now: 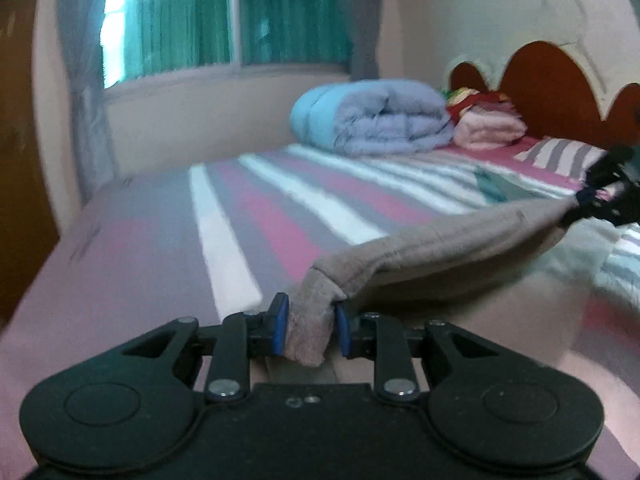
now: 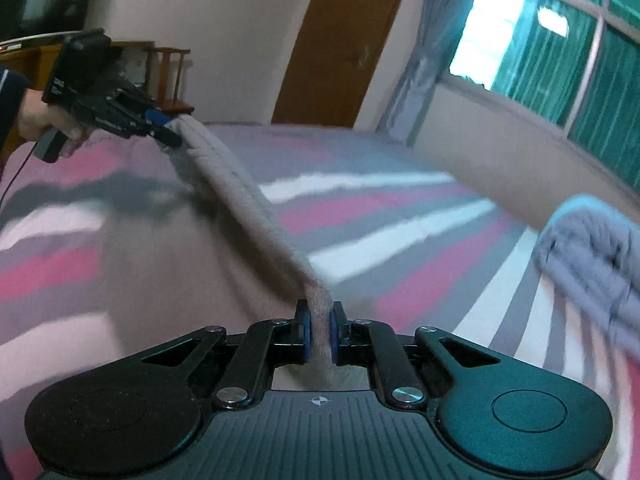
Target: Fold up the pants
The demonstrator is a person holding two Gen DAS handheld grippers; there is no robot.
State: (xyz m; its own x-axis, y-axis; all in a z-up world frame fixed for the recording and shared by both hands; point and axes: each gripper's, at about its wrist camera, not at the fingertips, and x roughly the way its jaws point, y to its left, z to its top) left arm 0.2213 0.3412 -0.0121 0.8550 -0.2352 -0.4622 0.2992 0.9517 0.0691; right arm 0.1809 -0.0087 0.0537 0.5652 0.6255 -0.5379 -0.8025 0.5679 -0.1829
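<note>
- Left gripper (image 1: 308, 326) clamped on one end of the soft, fuzzy tan pants (image 1: 440, 248).
- Right gripper (image 2: 319, 334) clamped on the other end.
- Pants pulled into a long, thick band between the two, lifted over the striped bed (image 1: 256, 208).
- Puffy blue quilt (image 1: 372, 118) rolled up near the wavy brown headboard (image 1: 552, 84).

I am looking across a bed (image 1: 168, 248) whose striped pink, grey and white sheet is filling most of both views, with a rolled blue-grey quilt (image 1: 376, 116) and folded pink bedding (image 1: 490, 128) sitting near the scalloped brown headboard (image 1: 560, 88). Daylight is coming through a window (image 1: 224, 16) with green curtains, grey drapes (image 1: 86, 92) are hanging at its side, and a brown door (image 2: 344, 40) is standing in the pale wall (image 2: 224, 40) beside a wooden chair (image 2: 168, 76).
</note>
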